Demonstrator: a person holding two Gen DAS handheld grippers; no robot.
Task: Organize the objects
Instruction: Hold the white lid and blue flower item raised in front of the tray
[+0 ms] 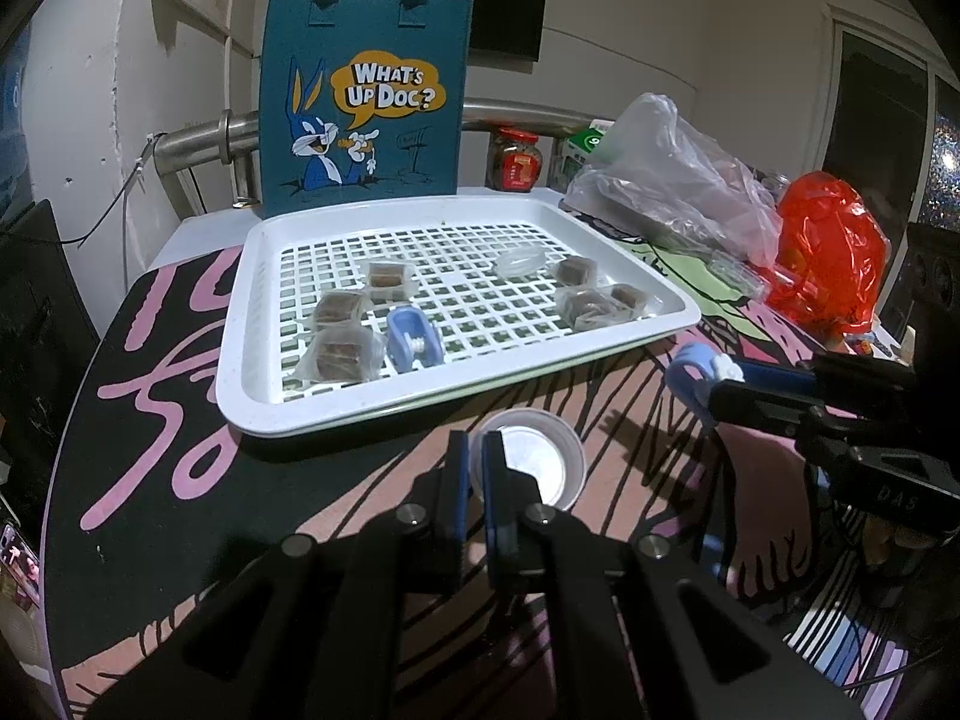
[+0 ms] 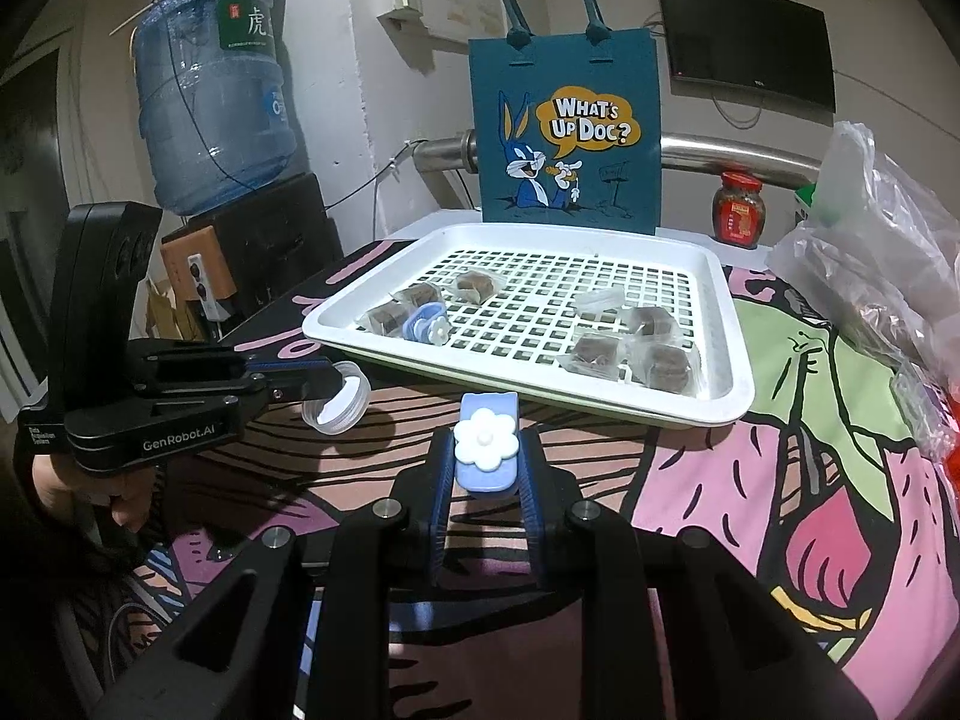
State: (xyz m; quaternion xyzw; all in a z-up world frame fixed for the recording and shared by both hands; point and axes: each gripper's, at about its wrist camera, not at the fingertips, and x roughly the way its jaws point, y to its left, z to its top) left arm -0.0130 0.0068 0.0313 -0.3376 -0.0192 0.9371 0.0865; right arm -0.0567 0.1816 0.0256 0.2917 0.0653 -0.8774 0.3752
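Left hand-held gripper (image 1: 475,483) pinching cup (image 1: 528,465), right (image 2: 485,480) clamping clip (image 2: 485,450), perhaps plastic

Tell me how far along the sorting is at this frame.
Nothing looks sorted yet. In hand: the left claw pinches the rim of an empty clear cup, and the right claw is shut on a blue flower clip. Left: a second blue clip and the wrapped brown snacks on the white tray.
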